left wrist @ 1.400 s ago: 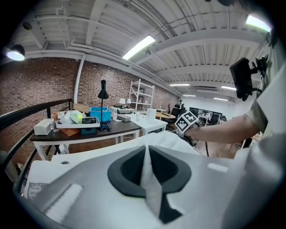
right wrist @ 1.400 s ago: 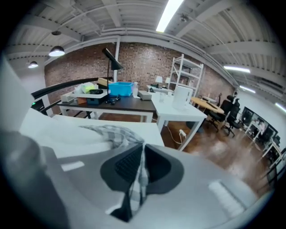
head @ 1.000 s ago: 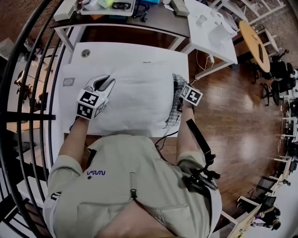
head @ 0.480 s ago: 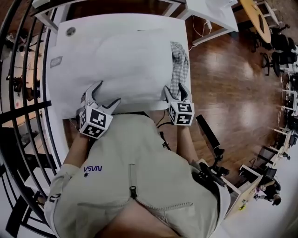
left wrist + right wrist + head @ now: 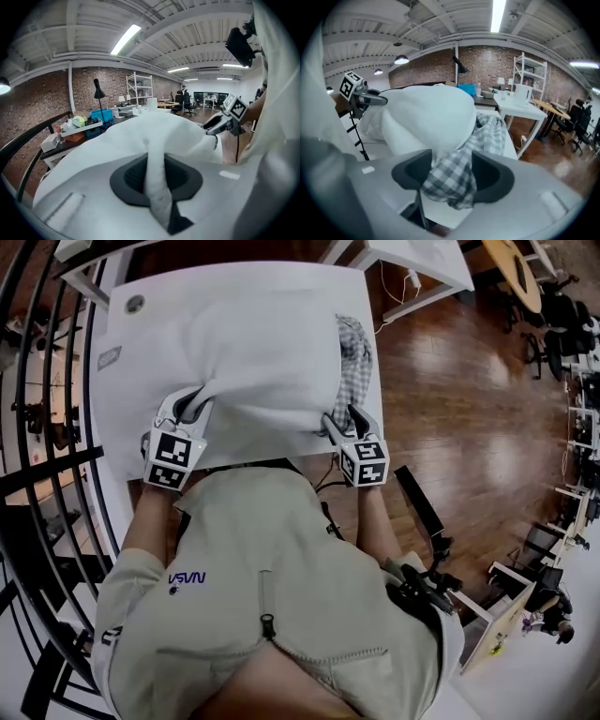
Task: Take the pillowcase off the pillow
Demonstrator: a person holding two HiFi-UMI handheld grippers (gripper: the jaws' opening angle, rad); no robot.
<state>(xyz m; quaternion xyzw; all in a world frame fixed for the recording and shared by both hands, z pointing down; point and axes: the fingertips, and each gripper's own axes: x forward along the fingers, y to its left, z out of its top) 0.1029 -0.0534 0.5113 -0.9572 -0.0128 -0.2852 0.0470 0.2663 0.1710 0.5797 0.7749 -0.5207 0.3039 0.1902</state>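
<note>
Pinching a white pillow [image 5: 140,136] fold, left fingers [image 5: 127,180] just closed; checked pillowcase [image 5: 451,180] between wide right fingers [image 5: 493,177], just opened.

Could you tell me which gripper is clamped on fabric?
The left gripper: its jaws have just closed on a white fold. The right gripper, jaws just opened, straddles checked cloth.

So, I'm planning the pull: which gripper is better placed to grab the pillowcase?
Right: the right gripper, jaws just opened wider, straddles the pillowcase. The left gripper has just closed on the pillow.
</note>
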